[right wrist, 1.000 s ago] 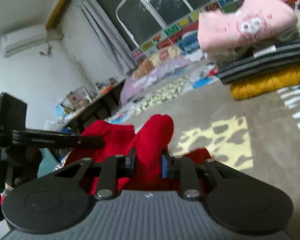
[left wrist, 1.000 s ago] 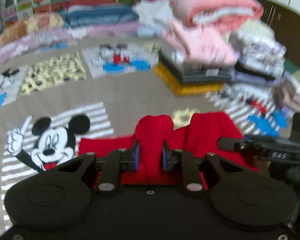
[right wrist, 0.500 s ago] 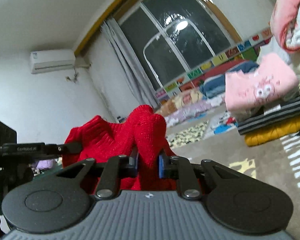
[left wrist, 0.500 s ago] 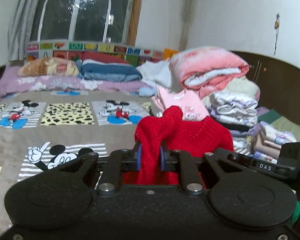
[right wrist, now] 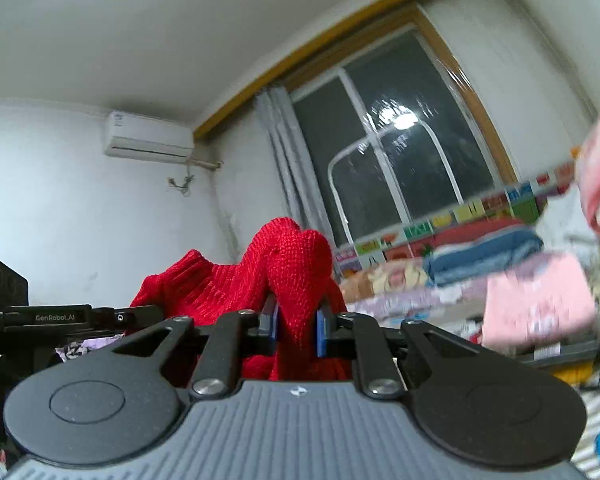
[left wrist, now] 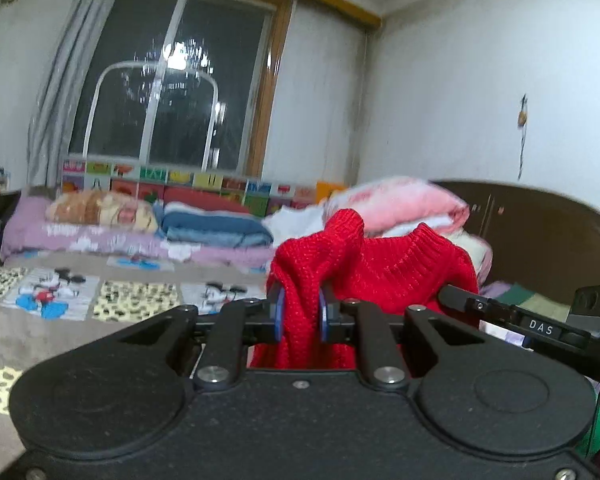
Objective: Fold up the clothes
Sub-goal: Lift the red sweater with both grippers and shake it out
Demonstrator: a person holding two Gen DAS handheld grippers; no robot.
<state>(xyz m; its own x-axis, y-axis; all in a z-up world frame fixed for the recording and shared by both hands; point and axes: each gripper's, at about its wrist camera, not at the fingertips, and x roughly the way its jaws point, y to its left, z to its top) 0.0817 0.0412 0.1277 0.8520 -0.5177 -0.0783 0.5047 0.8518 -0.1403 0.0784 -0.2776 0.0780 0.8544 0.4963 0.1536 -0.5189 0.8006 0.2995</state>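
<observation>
A red knitted sweater (left wrist: pixel 380 272) hangs in the air between both grippers, above the bed. My left gripper (left wrist: pixel 299 316) is shut on one bunched edge of it. My right gripper (right wrist: pixel 296 326) is shut on another bunched part of the sweater (right wrist: pixel 284 264). The right gripper's body shows at the right of the left wrist view (left wrist: pixel 540 326), and the left gripper's body shows at the left of the right wrist view (right wrist: pixel 60 318). The sweater's lower part is hidden behind the gripper bodies.
The bed has a Mickey Mouse patchwork cover (left wrist: pixel 56 296). Folded blankets and pillows (left wrist: pixel 216 228) lie along the window side. A stack of folded clothes with a pink top (right wrist: pixel 540 304) sits to the right. A dark wooden headboard (left wrist: pixel 540 232) stands at the far right.
Both grippers have risen and tilted upward with the sweater, lifting it off the bed. The views now show the window and walls instead of the bed cover.
</observation>
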